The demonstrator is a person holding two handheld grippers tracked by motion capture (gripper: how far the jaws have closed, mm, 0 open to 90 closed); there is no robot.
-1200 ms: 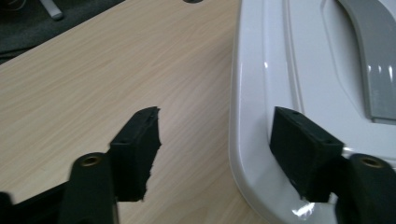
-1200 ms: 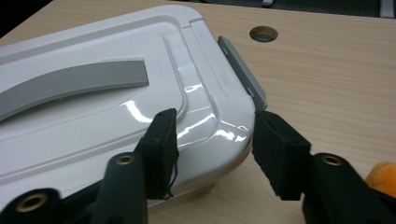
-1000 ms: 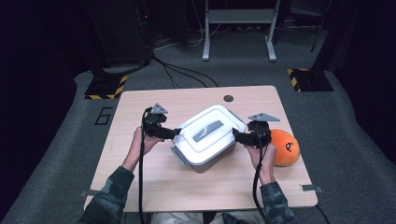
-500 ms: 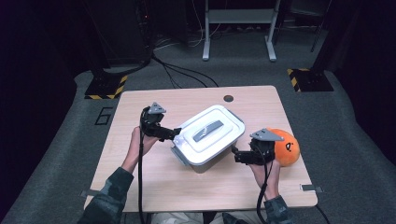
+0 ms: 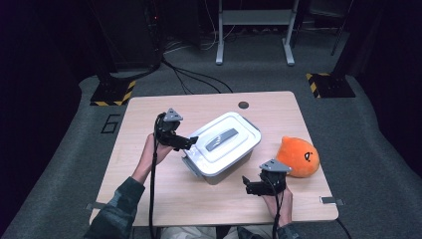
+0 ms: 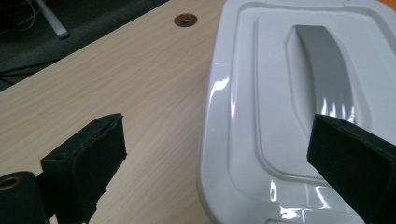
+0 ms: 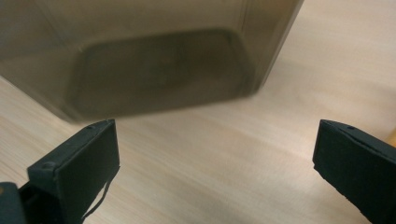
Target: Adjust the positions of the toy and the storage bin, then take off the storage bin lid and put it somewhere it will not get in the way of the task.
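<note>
A large "6" is marked on the grey floor (image 5: 110,123) left of the table (image 5: 164,107).

The box's white lid (image 6: 243,116) is glossy plastic; its translucent wall (image 7: 154,60), blurred, seems smooth plastic. The table (image 5: 164,199) is matt wood-grain; the orange toy (image 5: 298,157) plush.

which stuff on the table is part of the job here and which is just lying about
In the job:
- lidded box
- left hand-held gripper, jaws open at the lid's edge
- right hand-held gripper, open near the box

Lying about:
- orange plush toy
- table
</note>
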